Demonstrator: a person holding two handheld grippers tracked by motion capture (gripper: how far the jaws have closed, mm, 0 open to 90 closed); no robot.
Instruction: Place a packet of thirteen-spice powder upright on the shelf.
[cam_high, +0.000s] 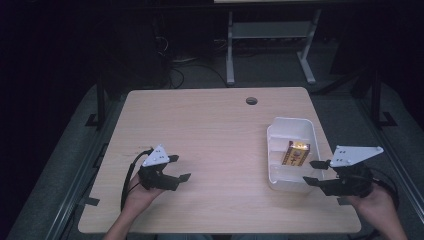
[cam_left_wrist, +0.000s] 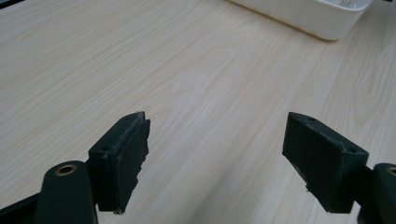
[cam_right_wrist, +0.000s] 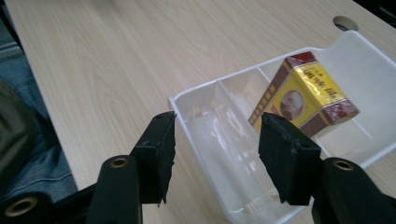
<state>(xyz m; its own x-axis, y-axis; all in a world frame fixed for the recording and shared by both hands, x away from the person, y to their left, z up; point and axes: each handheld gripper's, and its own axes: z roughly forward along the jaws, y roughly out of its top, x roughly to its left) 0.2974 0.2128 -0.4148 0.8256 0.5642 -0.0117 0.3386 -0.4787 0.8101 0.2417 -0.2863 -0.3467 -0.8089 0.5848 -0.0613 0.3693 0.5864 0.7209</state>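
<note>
Beside the white tray, the right gripper is hovering, fingers apart and empty, likely needing to reach the yellow box.

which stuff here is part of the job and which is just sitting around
In the job: yellow and red box, white divided tray holding it, right gripper open at the tray's near end.
Just there: left gripper open over bare table, cable hole.

My tabletop is pale wood with fine straight grain. At three o'clock on it sits a white tray holding a yellow box with dark red bands and gold edging. My tongs are matte black, each topped by a grey plate.
</note>
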